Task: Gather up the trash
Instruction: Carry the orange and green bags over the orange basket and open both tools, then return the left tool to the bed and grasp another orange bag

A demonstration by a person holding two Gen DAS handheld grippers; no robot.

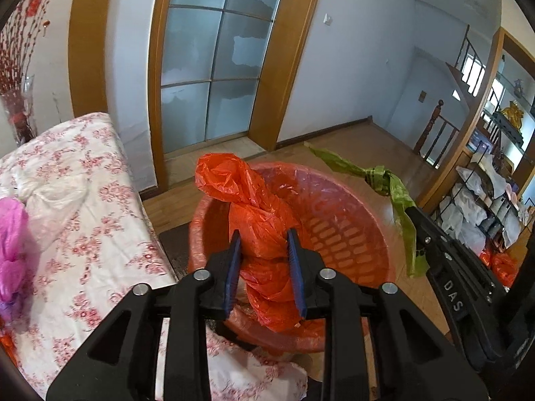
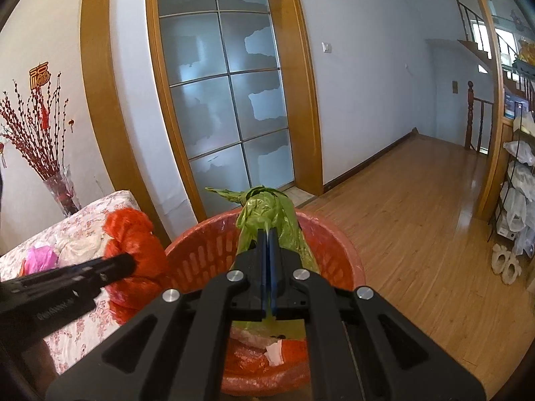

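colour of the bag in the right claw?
Green plastic bag, clearest in the right wrist view.

A tabletop (image 1: 100,234) under a white cloth printed with pink flowers fills the left of both views. On it lie a crumpled white bag (image 1: 57,193), a pink bag (image 1: 13,244) just beside it and, at the far corner, a glass vase (image 2: 63,193) of red twigs. Beside the tabletop, a red slotted basket (image 2: 197,254) stands over the wooden floor (image 2: 418,220), what it rests on hidden.
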